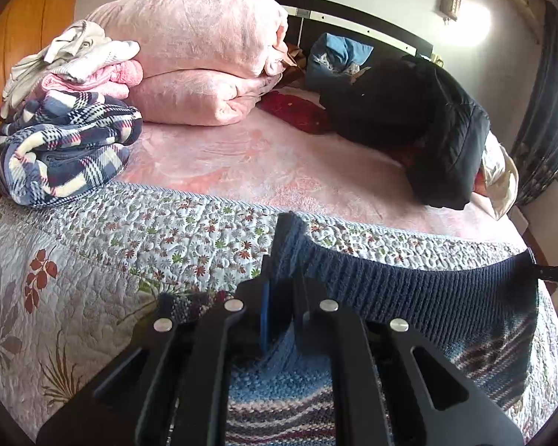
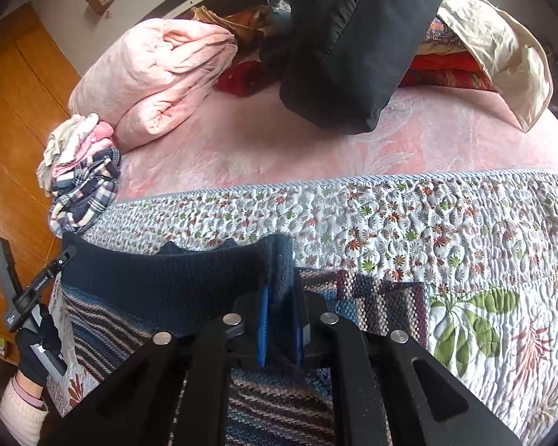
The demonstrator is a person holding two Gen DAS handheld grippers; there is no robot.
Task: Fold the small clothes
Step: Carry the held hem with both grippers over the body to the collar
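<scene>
A small knit sweater point(image 1: 427, 297) with a navy ribbed hem and a striped blue, pink and maroon body hangs stretched between both grippers above a floral quilt point(image 1: 93, 260). My left gripper point(image 1: 282, 278) is shut on one hem corner, which sticks up between its blue-padded fingers. My right gripper point(image 2: 281, 282) is shut on the other hem corner of the sweater point(image 2: 160, 282). In the right wrist view the left gripper's handle point(image 2: 22, 293) shows at the far left in a gloved hand point(image 2: 37, 356).
A plaid fleece and pale folded clothes point(image 1: 63, 126) are piled at the bed's left. A folded pink duvet point(image 1: 204, 55) lies behind them. A black padded jacket point(image 1: 435, 126) and cream fabric point(image 2: 502, 48) lie at the right. Between them stretches bare pink sheet point(image 1: 242, 163).
</scene>
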